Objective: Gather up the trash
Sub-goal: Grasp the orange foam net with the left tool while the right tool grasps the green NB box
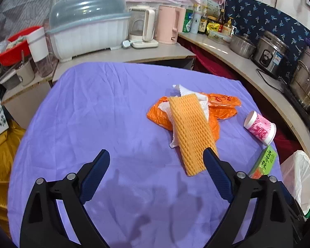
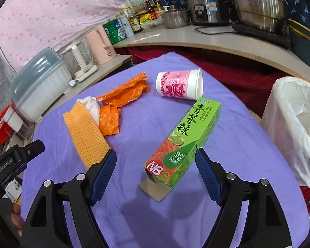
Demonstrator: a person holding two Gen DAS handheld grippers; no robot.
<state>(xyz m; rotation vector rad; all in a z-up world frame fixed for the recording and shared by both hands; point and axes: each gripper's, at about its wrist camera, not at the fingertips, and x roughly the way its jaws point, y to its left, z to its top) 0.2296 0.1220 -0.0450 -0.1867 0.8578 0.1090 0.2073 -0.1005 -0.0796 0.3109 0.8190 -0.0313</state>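
Observation:
A green carton (image 2: pixel 188 132) lies on the purple cloth (image 2: pixel 134 217), its near end between the jaws of my open right gripper (image 2: pixel 155 152); the pads stand clear of it. Beyond it a pink paper cup (image 2: pixel 179 84) lies on its side. To the left are an orange foam net (image 2: pixel 85 132), a white tissue (image 2: pixel 93 105) and an orange plastic bag (image 2: pixel 124 95). My left gripper (image 1: pixel 156 153) is open over bare cloth, its right finger beside the foam net (image 1: pixel 193 132). The cup (image 1: pixel 260 128) and carton (image 1: pixel 263 163) lie at its right.
A bin lined with a white bag (image 2: pixel 291 128) stands off the table's right edge. A counter behind holds a dish box (image 1: pixel 88 31), kettles (image 1: pixel 167 24), bottles and steel pots (image 2: pixel 256 4). A red cloth fills the gap between table and counter.

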